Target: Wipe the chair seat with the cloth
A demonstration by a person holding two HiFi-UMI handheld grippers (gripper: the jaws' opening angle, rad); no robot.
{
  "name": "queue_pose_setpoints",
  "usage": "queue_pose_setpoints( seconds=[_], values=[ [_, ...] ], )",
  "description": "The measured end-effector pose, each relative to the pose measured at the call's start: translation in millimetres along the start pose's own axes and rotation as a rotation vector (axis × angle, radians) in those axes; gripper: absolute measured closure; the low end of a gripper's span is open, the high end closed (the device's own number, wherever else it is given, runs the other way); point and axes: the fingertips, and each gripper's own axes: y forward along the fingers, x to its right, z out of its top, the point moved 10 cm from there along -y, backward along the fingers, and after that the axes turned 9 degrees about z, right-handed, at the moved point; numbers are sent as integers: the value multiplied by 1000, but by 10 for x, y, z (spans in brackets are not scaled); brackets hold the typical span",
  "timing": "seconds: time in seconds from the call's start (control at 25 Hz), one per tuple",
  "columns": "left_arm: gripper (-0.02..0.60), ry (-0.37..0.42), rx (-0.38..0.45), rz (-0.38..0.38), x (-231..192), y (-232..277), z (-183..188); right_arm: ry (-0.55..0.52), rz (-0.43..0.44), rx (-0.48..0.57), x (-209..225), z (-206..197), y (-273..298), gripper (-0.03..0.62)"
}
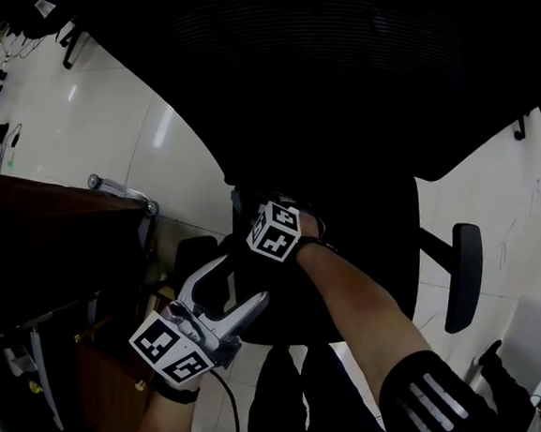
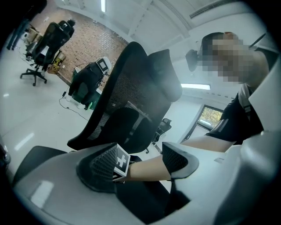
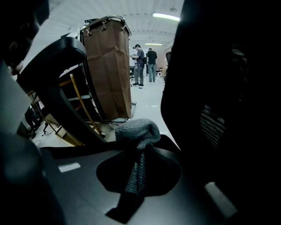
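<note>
Cloth (image 3: 136,135), grey and knitted, is sitting pinched in the right gripper (image 3: 136,176). The jaws are closing tight on a thin strip of it. Its bunched end is bulging out past the tips. The strip's long axis is running along the line of the jaws, away from the camera, and the bunch is pointing towards a brown bag on a metal frame (image 3: 107,70) standing on the floor beyond. Dark chair (image 3: 219,88) surface is filling the right side of that view; I cannot tell whether the cloth is touching the seat.

In the head view the chair (image 1: 338,85) is showing as a near-black mass, with its armrest (image 1: 464,274) sticking out to the right. The right gripper (image 1: 272,222) is reaching forward over it, only its marker cube catching the light. The bare right forearm (image 1: 357,298) is stretching out nearly straight from a dark sleeve with white stripes (image 1: 428,403).

The left gripper (image 1: 226,296) is hanging lower and nearer the person, just left of the right forearm, with its jaws standing wide apart and gripping nothing. In the left gripper view those jaws (image 2: 142,165) are framing the right forearm and cube beyond them, and the chair's mesh backrest (image 2: 131,88) is rising behind.
</note>
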Motion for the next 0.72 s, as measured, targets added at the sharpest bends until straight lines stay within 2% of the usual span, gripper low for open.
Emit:
queue_pose_setpoints(
  seconds=[0.16, 0.32, 0.52, 0.72],
  values=[
    [236, 15, -25, -49, 157, 181, -14, 67, -61, -74, 176, -390, -235, 563],
    [236, 17, -41, -87, 296, 359, -27, 125, -130, -204, 419, -1082, -700, 563],
    [236, 25, -70, -112, 431, 463, -57, 233, -245, -318, 683, -1886, -1498, 563],
    [236, 29, -82, -125, 511, 445, -69, 283, -373, -465, 813, -2255, -1970, 563]
  ],
)
